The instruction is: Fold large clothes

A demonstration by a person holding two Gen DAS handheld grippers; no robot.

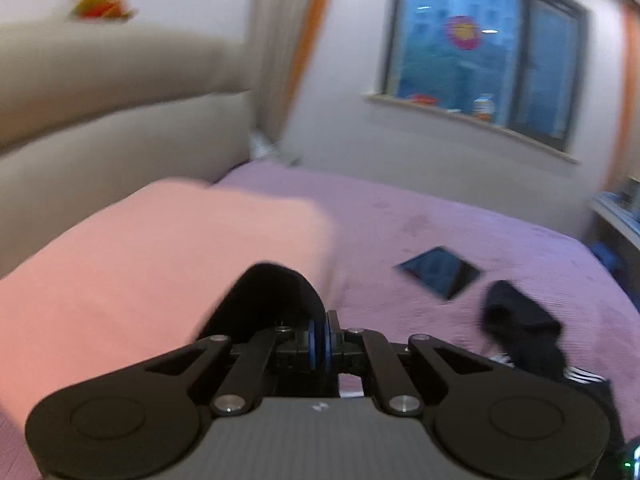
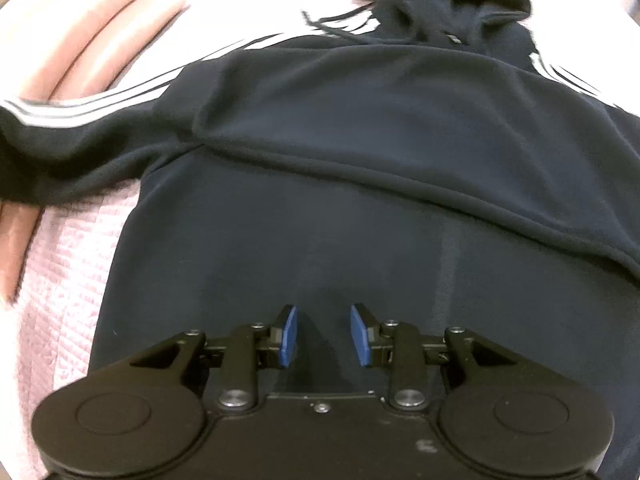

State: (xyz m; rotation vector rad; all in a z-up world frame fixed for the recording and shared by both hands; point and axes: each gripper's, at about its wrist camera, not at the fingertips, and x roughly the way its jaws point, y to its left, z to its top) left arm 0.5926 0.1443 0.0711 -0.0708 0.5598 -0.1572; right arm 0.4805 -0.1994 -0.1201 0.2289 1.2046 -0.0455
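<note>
A dark navy hoodie [image 2: 304, 216] with white sleeve stripes lies spread on the bed, one side folded over its chest and its hood at the top. My right gripper [image 2: 323, 334] is open and empty, just above the hoodie's lower body. My left gripper [image 1: 319, 340] is shut on a fold of the hoodie's dark cloth [image 1: 268, 300] and holds it raised above the bed. More of the hoodie [image 1: 524, 328] shows at the lower right of the left wrist view.
The bed has a purple quilted cover [image 1: 420, 216]. A pink blanket [image 1: 152, 248] lies on its left side, seen also in the right wrist view [image 2: 92, 36]. A dark tablet [image 1: 438, 271] lies on the cover. A beige headboard [image 1: 100, 120] and a window [image 1: 480, 48] stand behind.
</note>
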